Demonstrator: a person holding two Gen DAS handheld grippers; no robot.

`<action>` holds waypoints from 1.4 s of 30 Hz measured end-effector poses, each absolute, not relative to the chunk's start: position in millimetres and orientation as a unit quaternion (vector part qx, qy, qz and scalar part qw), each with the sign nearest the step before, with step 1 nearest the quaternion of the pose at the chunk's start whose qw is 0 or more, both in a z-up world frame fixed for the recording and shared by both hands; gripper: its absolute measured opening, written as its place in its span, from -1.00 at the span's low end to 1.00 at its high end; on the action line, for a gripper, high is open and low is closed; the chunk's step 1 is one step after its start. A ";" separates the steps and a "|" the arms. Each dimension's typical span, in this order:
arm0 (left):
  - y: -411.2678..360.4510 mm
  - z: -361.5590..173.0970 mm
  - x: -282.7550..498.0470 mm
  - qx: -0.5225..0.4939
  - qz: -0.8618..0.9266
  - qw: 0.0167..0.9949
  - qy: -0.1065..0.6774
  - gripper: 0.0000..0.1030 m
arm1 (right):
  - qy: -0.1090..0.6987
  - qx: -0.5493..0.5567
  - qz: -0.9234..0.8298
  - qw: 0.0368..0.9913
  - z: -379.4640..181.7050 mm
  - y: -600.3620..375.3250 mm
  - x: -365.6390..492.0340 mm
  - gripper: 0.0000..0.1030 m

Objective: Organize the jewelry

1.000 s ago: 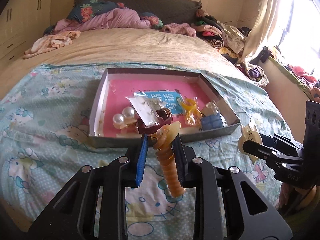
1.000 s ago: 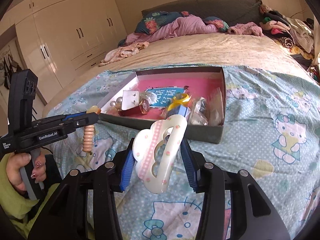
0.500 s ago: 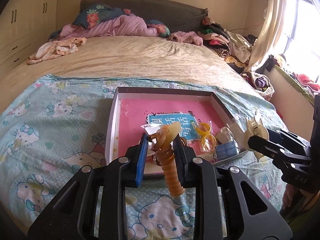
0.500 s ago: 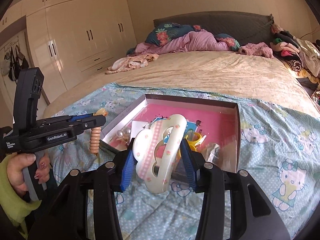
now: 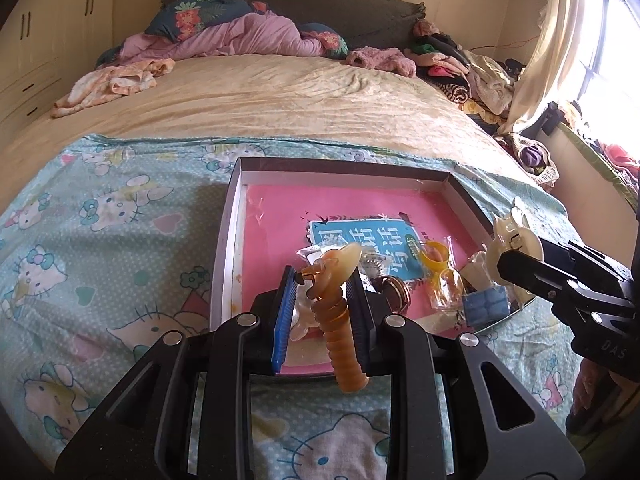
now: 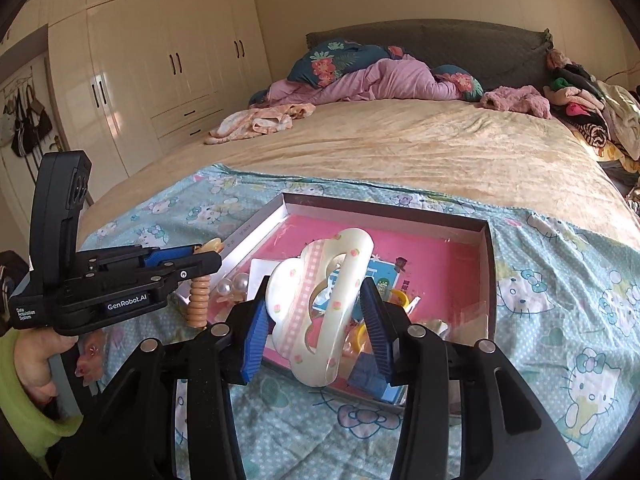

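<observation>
My left gripper (image 5: 320, 300) is shut on an amber ribbed hair clip (image 5: 338, 320), held over the near edge of the grey box (image 5: 228, 236) with the pink floor. My right gripper (image 6: 316, 312) is shut on a white cloud-shaped hair claw (image 6: 324, 304) with pink dots, held over the box's (image 6: 384, 216) near right part. The box holds two pearls (image 6: 234, 284), a yellow clip (image 5: 436, 256), a blue piece (image 5: 486, 308), plastic bags and a blue card (image 5: 360, 248). The right gripper with its claw shows in the left wrist view (image 5: 508, 256); the left gripper shows in the right wrist view (image 6: 208, 260).
The box lies on a teal Hello Kitty sheet (image 5: 100, 240) over a beige bed (image 5: 260, 96). Pillows and a pink quilt (image 5: 240, 36) lie at the headboard, clothes (image 5: 472, 76) are piled at the far right. White wardrobes (image 6: 160, 60) stand left.
Both grippers have risen and moved forward over the box, each still holding its clip. The views now look down into the box from higher up.
</observation>
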State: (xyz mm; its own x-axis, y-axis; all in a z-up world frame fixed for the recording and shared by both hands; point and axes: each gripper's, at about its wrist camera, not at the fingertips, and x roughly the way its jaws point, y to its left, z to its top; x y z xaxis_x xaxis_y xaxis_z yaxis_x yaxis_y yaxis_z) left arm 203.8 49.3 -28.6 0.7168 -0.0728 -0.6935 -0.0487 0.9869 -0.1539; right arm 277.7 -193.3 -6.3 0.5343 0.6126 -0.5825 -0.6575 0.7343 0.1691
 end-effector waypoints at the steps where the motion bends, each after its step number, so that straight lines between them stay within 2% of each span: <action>1: 50.6 -31.7 205.3 -0.083 -0.006 0.922 0.379 -0.65 | 0.321 -0.037 0.361 0.875 -9.4 -191.7 279.9 -0.18; 13: 59.7 -50.3 212.5 -0.096 -0.002 0.911 0.400 -0.59 | 0.382 -0.042 0.337 0.859 -59.7 -173.6 302.5 -0.17; 14: 59.4 -50.6 212.4 -0.093 0.000 0.911 0.402 -0.47 | 0.384 -0.041 0.336 0.859 -60.9 -173.6 302.7 -0.17; 15: 59.2 -50.8 212.0 -0.092 0.001 0.911 0.403 -0.25 | 0.383 -0.040 0.337 0.859 -61.0 -173.7 302.1 -0.16; 16: 59.3 -50.3 211.5 -0.092 0.003 0.911 0.402 -0.18 | 0.385 -0.041 0.337 0.858 -60.9 -173.7 301.3 -0.14; 18: 58.8 -48.0 208.9 -0.093 0.002 0.912 0.399 -0.14 | 0.385 -0.039 0.336 0.859 -58.4 -174.6 299.9 0.08; 19: 58.4 -46.8 208.0 -0.093 0.003 0.913 0.398 -0.10 | 0.383 -0.039 0.335 0.860 -56.5 -175.3 298.4 0.09; 20: 58.6 -44.9 206.0 -0.094 0.004 0.913 0.397 0.03 | 0.382 -0.037 0.336 0.860 -54.1 -176.6 295.9 0.12; 23: 58.8 -36.8 198.1 -0.099 0.003 0.916 0.389 0.13 | 0.373 -0.025 0.337 0.864 -42.7 -186.1 285.0 0.35; 27: 56.3 -23.8 181.9 -0.104 -0.005 0.920 0.378 0.39 | 0.345 -0.016 0.336 0.876 -21.1 -203.4 261.7 0.68; 34: 50.1 -5.4 144.5 -0.095 -0.002 0.927 0.364 0.80 | 0.308 -0.008 0.329 0.893 6.3 -235.0 217.5 0.89; 42: 45.6 -3.6 95.8 -0.089 0.005 0.933 0.349 0.81 | 0.314 -0.001 0.311 0.897 5.3 -258.5 184.0 0.91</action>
